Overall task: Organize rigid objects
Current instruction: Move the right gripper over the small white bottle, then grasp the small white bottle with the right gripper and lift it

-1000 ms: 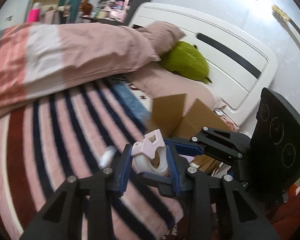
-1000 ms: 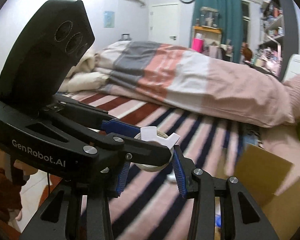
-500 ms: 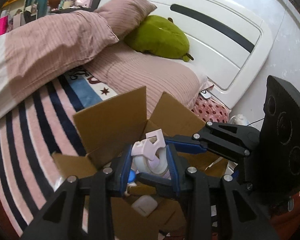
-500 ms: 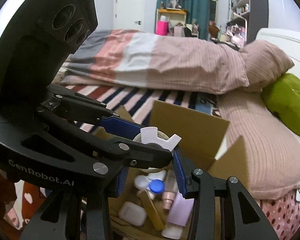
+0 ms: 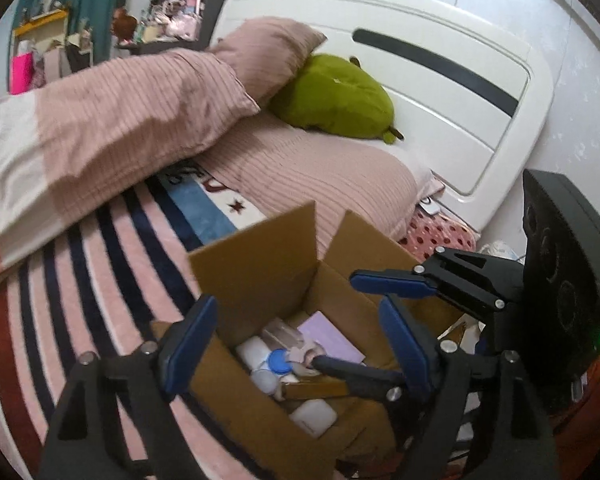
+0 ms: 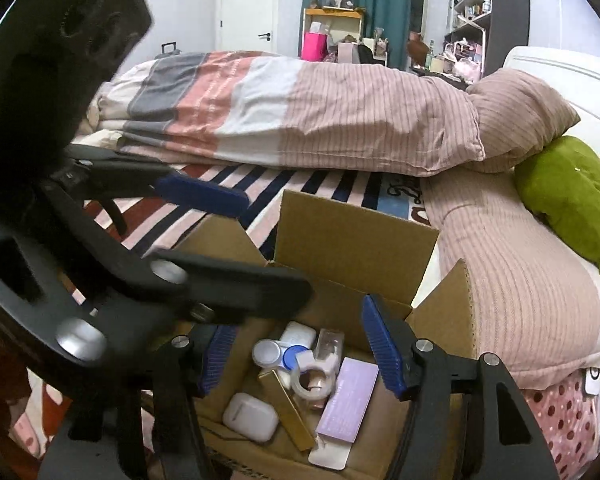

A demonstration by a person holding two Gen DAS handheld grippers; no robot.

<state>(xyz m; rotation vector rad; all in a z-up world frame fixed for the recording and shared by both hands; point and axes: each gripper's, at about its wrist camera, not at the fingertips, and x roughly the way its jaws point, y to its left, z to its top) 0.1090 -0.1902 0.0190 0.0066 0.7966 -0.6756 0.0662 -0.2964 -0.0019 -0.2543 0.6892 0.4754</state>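
- We take the open cardboard box [image 6: 352, 236] as our landmark; it sits on a striped blanket [image 5: 100, 264] with pink, navy and red bands, on a bed.
- Behind the box we see a folded duvet [image 6: 300, 112] in grey, salmon, white and dusty pink, with a matching pillow [image 6: 520, 116] at its end.
- To the head side of the box we note a green plush cushion [image 5: 336, 96] against a white headboard [image 5: 440, 88].
- Far behind the box we see teal curtains [image 6: 380, 0], a white door [image 6: 246, 12] and cluttered shelves [image 6: 468, 8].
- Inside the box we find the tape dispenser [image 6: 314, 376]: a white roll in a pale pink-white holder, lying among the other contents, free of both tools.
- Beside the dispenser in the box we note a lilac flat packet [image 6: 348, 400], a gold bar-shaped item [image 6: 288, 408], a white earbud case [image 6: 250, 418], a blue-capped round container [image 6: 294, 356] and a small clear bottle [image 6: 330, 344].
- Above the box, we see the left gripper [image 5: 296, 344] with blue pads spread wide and still parting; nothing sits between them.
- Above the box, we see the right gripper [image 6: 300, 354] with jaws likewise parting; the dispenser lies below the gap, untouched by the pads.
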